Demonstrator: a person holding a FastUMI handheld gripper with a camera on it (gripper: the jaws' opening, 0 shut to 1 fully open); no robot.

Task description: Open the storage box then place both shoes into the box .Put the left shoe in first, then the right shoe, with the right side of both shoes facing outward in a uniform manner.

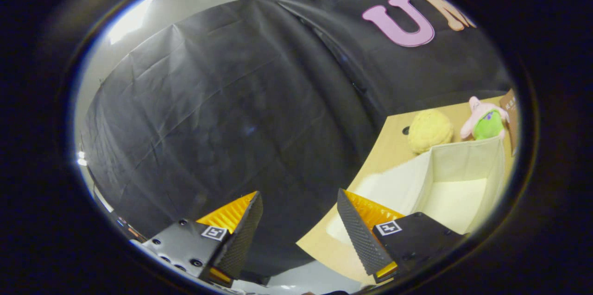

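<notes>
Hand-held gripper (300, 221) hangs with fingers spread and empty, aimed at the booth wall off the counter (394, 142) edge, while the storage box (456, 165) sits open near that edge beside two plush toys; no shoes visible, so next is probably finding the left shoe.

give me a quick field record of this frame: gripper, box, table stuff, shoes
gripper: gripper open, nothing between its fingers, aimed at the black cloth wall
storage box: cream fabric storage box open, inside looks empty, beyond the right finger
table: tan table carries the box
toys: yellow plush and pink and green plush behind the box
task state: no shoe in the box yet
</notes>
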